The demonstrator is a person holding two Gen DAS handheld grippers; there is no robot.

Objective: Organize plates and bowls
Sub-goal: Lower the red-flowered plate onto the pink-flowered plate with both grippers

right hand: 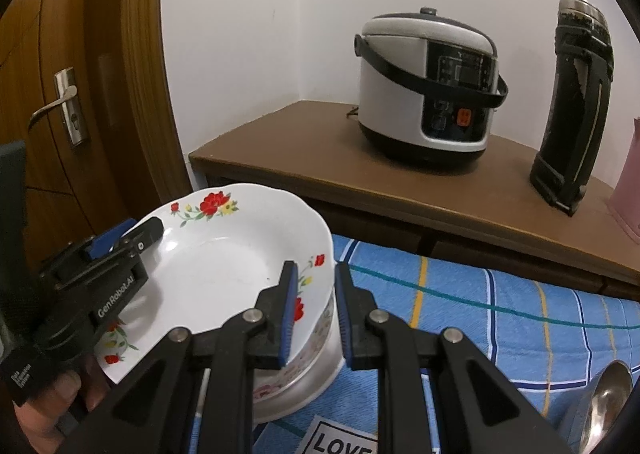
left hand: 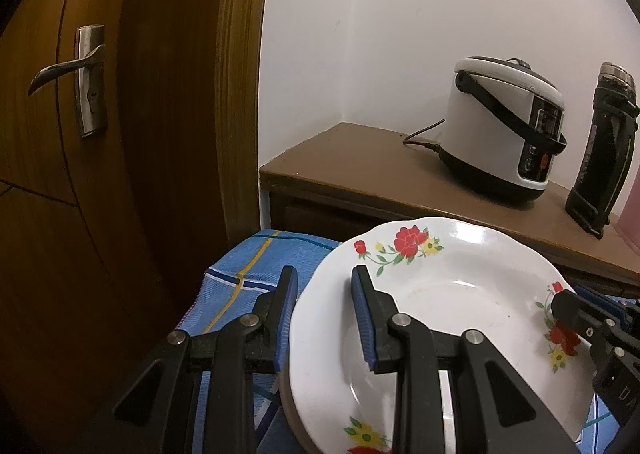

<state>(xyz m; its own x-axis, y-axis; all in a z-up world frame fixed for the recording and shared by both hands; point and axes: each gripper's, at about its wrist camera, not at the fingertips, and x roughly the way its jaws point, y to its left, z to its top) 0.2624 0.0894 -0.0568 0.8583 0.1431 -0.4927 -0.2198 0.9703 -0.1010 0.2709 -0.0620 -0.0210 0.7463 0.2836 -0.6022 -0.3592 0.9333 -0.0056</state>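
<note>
Behind, rice cooker (right hand: 430,89) and flask (right hand: 576,105) stand apart.

A home: a rice cooker (right hand: 430,87) on a wooden sideboard (right hand: 320,157), beside a wooden door (left hand: 80,133).

On the body of the left gripper (right hand: 132,242), seen at the left of the right wrist view, white lettering reads "GenRobot.AI". Lower on the same tool, on its black handle just above the person's hand (right hand: 48,414), a small white label runs in three short lines, too small to read with certainty. Below the right gripper (right hand: 316,314), on the blue checked cloth (right hand: 500,314), a white patch with a dark border (right hand: 340,440) carries the bold black word "LOVE", its lower part cut by the picture edge. In the left wrist view, the body of the right gripper at the right edge shows the partial letters "DA".
</note>
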